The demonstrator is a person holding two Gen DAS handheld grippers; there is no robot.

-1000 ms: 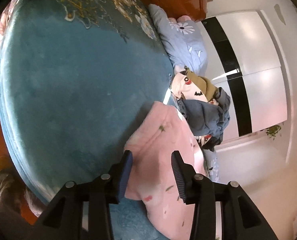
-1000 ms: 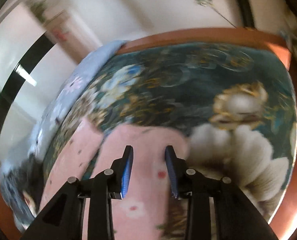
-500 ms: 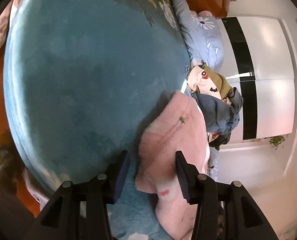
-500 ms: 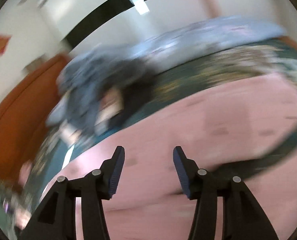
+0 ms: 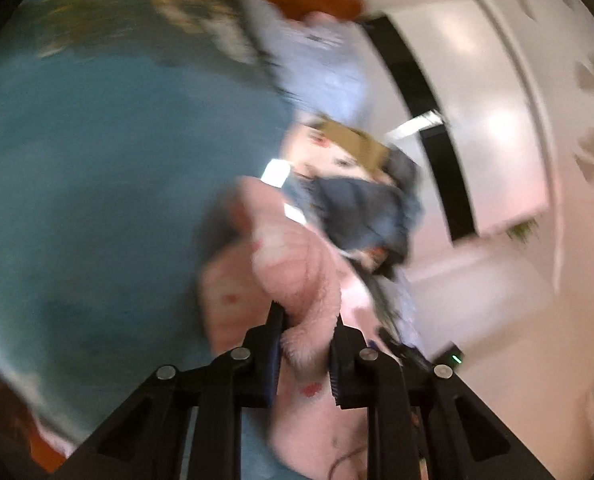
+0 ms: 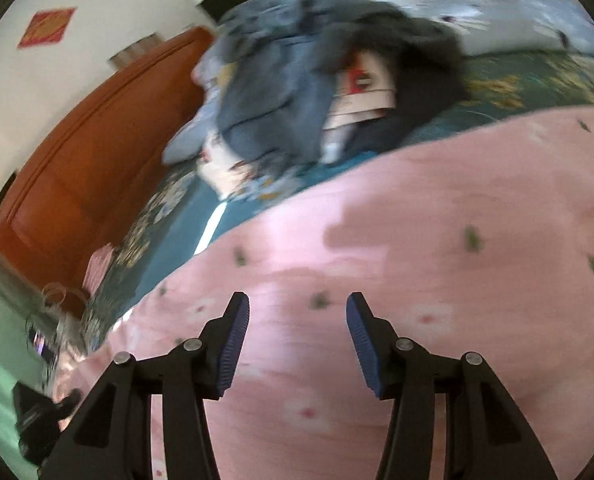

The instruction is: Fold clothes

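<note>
Nearest the lens, the left gripper [image 5: 305, 334] has just been closing and now pinches a bunched fold of the fluffy pink garment [image 5: 297, 272], likely to carry that edge over for a fold. The right gripper [image 6: 297, 320] has just been opening; its 2 jaws stand apart over the flat pink fleece, nothing between them. The garment lies spread on the teal floral bedspread [image 5: 117, 160], giving a flat base. Beyond waits a heap of dark blue clothes [image 6: 281, 92], then a pale blue pillow [image 5: 321, 60] and the orange headboard [image 6: 97, 140].
</note>
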